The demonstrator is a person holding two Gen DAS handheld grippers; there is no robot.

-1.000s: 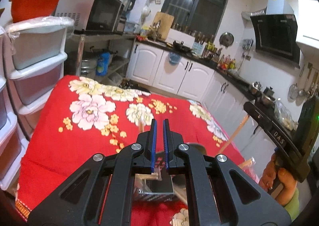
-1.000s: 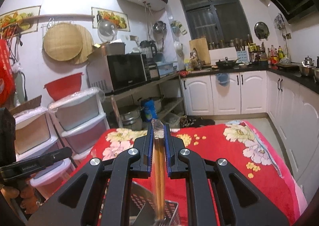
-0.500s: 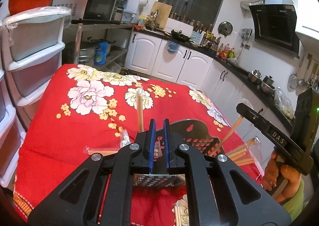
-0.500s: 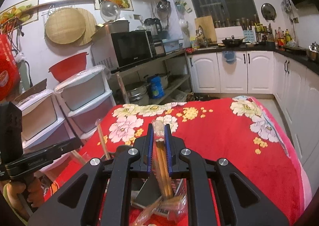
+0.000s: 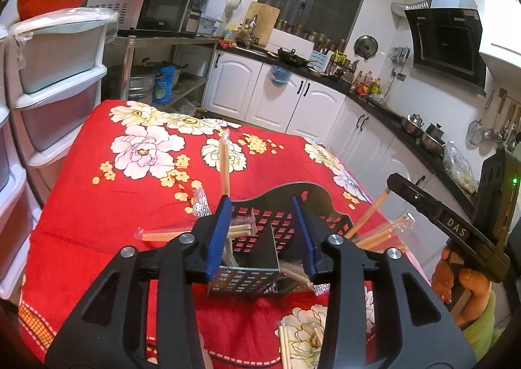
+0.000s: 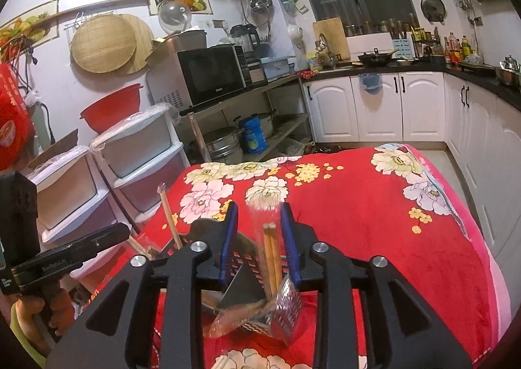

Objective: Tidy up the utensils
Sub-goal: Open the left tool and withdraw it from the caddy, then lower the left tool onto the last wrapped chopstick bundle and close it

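Note:
A black perforated utensil holder (image 5: pixel 270 222) with a metal divider stands on the red floral cloth (image 5: pixel 114 206). My left gripper (image 5: pixel 260 203) hovers over it, jaws opening; a wrapped chopstick pair (image 5: pixel 224 167) stands upright in the holder beside the left pad, unpressed. More chopsticks (image 5: pixel 374 222) lean out of the holder's right side. My right gripper (image 6: pixel 258 207) is above the holder (image 6: pixel 286 300) from the other side, jaws opening. A blurred wrapped chopstick pair (image 6: pixel 272 258) stands loose between its pads, lower end in the holder.
Wrapped chopsticks (image 5: pixel 162 234) lie on the cloth left of the holder, and more (image 5: pixel 293 343) near the front edge. Stacked plastic drawers (image 5: pixel 58 76) stand left of the table. A hand holds the other gripper at the right (image 5: pixel 449 229).
Both grippers went from shut on wrapped chopsticks to jaws apart. The chopsticks now stand loose in the holder. Both views dipped toward the holder.

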